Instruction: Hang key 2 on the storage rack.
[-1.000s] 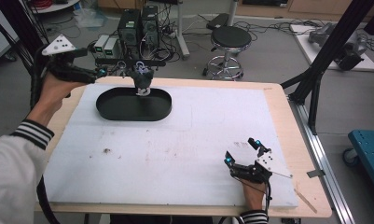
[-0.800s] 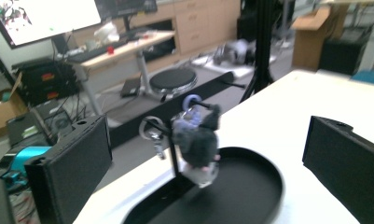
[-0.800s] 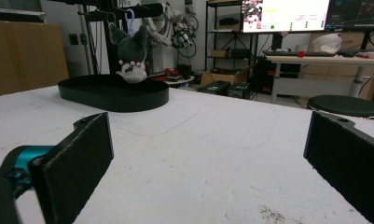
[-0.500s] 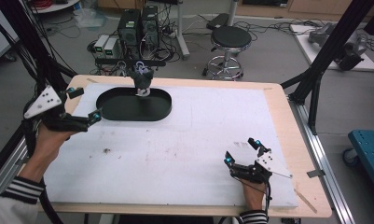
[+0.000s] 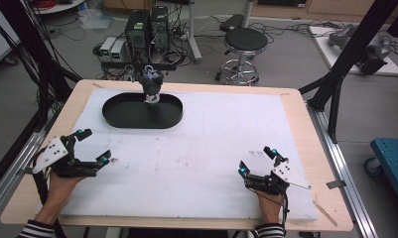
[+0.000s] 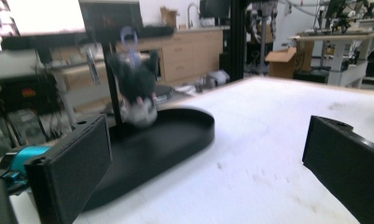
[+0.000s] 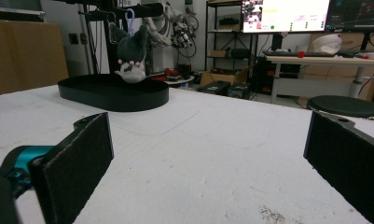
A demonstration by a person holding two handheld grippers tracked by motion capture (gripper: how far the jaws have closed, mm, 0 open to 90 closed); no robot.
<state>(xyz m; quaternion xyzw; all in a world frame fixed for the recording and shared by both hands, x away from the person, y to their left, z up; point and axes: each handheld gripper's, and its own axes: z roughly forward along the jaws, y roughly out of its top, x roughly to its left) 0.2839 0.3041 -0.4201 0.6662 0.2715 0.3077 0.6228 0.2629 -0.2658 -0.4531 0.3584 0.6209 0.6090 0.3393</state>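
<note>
Overhead, a plush toy (image 5: pixel 151 88) dangles above the black tray (image 5: pixel 122 116); both grippers gape wide, holding nothing

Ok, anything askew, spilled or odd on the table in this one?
Nothing spilled or damaged. One oddity: the plush toy hangs upside down from a stand, head just over the black oval tray. The white mat has a few dark smudges. Both the left gripper and the right gripper are open and empty.
</note>
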